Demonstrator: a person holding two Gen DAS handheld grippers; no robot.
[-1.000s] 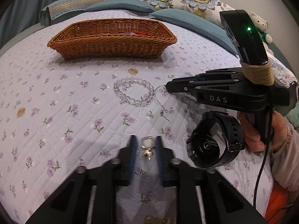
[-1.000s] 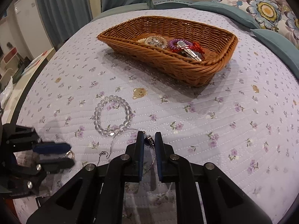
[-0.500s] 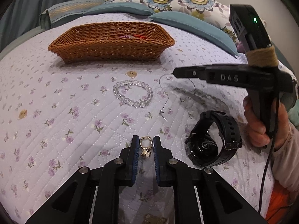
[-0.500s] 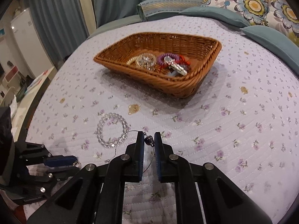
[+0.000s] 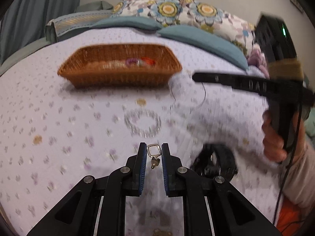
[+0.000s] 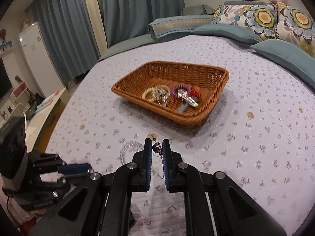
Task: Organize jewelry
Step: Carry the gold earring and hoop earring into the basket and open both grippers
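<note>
Two grippers are in view above a bed [image 6: 256, 147] covered with a lilac flowered quilt, and the wicker basket [image 6: 214, 106] on that quilt serves as the landmark. Left of the basket and nearer the camera in the right wrist view, the left gripper [image 5: 154, 153] is clenched on a small gold earring [image 5: 154, 151]: its rounded loop sits pinched between the blue pads, with a tiny charm and post hanging below, clear of the quilt. A clear bead bracelet [image 5: 143, 123] lies flat on the quilt in front of the basket, between the basket and the left gripper. Inside the basket lie a pale bangle, a glittery piece, a purple coil band [image 6: 180, 89], something red and a silver clip. Right of the bracelet, the right gripper [image 6: 157, 148] is closed on a thin silver chain [image 6: 160, 155]; a dark bead shows between its pads and the chain trails down from them. A black watch [image 5: 216, 165] rests on the quilt well in front of the basket, below the right gripper, beside the hand [image 5: 275, 143] holding that tool.
</note>
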